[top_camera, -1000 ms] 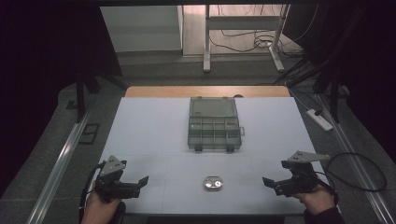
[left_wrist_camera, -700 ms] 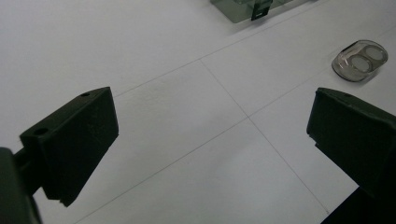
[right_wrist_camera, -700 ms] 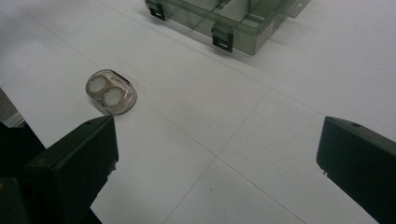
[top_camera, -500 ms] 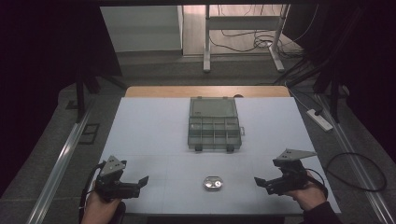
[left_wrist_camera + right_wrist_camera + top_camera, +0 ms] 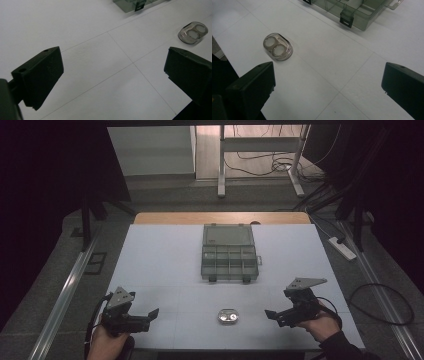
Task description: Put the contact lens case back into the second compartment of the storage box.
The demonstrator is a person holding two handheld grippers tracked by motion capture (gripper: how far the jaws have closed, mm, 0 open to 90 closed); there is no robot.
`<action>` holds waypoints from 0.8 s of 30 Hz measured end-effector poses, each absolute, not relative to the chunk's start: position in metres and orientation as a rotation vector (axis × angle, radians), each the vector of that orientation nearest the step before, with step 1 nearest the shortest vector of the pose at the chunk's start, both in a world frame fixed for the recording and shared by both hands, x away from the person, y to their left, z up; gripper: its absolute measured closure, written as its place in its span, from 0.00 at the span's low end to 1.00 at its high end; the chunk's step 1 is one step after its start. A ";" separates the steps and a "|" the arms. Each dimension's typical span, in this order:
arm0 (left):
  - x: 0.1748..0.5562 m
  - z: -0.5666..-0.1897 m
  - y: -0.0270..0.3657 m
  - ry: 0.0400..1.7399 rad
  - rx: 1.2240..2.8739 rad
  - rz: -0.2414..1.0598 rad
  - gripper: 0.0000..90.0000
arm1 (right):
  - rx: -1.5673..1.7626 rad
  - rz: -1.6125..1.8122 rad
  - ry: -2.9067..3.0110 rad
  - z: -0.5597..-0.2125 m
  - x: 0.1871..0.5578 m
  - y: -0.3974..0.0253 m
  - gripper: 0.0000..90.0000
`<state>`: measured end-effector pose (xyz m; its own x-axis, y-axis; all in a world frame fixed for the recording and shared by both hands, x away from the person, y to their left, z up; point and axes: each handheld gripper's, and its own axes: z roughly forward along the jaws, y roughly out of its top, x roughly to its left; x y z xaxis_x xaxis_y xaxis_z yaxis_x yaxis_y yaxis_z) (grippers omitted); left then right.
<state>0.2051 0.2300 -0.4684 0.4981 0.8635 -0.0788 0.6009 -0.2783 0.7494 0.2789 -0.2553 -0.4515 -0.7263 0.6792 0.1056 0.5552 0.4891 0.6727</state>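
A small clear oval case (image 5: 228, 316) (image 5: 193, 32) (image 5: 278, 46) holding two round discs lies on the white table near the front edge. Behind it, at mid-table, sits a smoky transparent organizer box (image 5: 229, 253) (image 5: 352, 8) with its lid open and black latches. My left gripper (image 5: 150, 316) (image 5: 112, 75) hovers at the front left, open, nothing between its jaws, the oval case off to its right. My right gripper (image 5: 272, 315) (image 5: 329, 87) is open and empty at the front right, pointing left toward the oval case.
The white table top (image 5: 160, 260) has faint seam lines. A wooden edge (image 5: 220, 217) runs along its far side. A power strip (image 5: 342, 248) and cables lie on the floor at the right, a metal rail (image 5: 65, 295) at the left.
The right gripper has moved left and slightly forward toward the oval case. The left gripper has stayed put.
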 end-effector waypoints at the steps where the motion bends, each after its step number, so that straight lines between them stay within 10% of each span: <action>1: 0.205 -0.468 0.230 1.202 1.996 0.448 0.03 | 1.063 1.054 2.557 -0.452 0.280 -0.254 0.00; 24: 0.205 -0.468 0.230 1.198 1.998 0.449 0.03 | 0.988 1.097 2.664 -0.460 0.295 -0.227 0.00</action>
<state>0.2052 0.2298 -0.4684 0.4999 0.8626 -0.0774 0.5993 -0.2801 0.7499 0.2954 -0.2272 -0.4599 -0.7853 0.6007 0.1496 0.5318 0.5309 0.6597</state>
